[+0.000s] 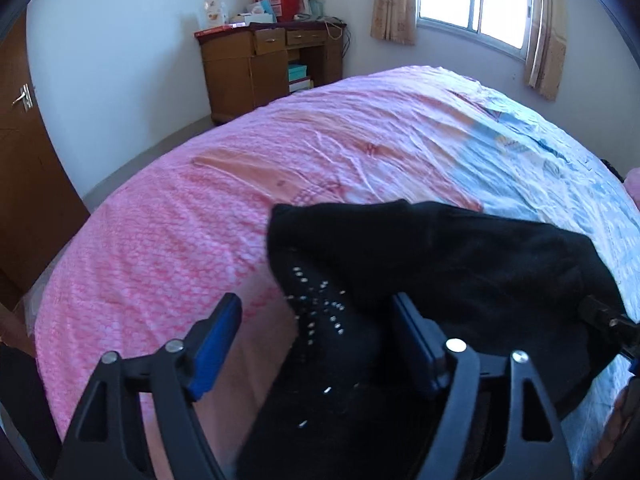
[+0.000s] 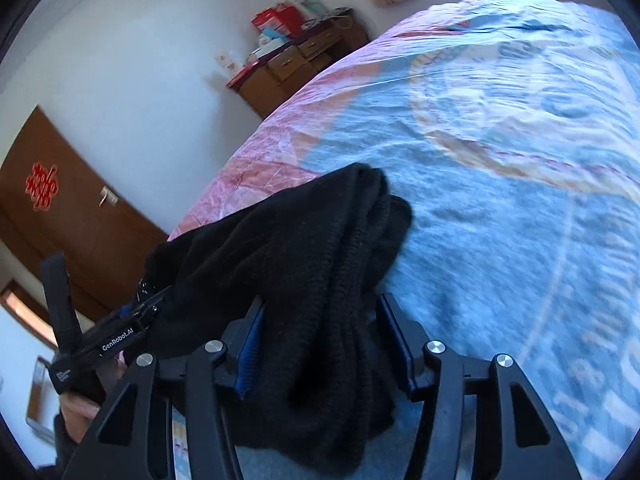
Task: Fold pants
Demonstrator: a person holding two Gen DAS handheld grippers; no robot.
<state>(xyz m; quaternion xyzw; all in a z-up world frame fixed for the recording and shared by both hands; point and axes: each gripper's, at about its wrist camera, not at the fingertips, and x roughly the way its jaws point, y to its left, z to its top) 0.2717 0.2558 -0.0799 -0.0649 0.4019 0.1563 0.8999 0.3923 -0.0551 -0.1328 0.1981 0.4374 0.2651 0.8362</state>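
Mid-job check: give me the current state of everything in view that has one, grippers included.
Pants: black, bunched in folds on the bed, lying between both grippers' open jaws.
Left gripper: open, not clamping the pants.
Right gripper: open, cloth between the fingers.
Bedspread: spread out, wrinkled.
Door: closed.
Desk: cluttered on top.
Curtains: drawn aside.

Bed (image 1: 200, 208) carries everything: wrinkled cover, pink patterned toward the door side, light blue print toward the window side. Lying directly on it, near the front edge: black pants (image 1: 460, 264), bunched into a thick folded heap, studded patch showing.
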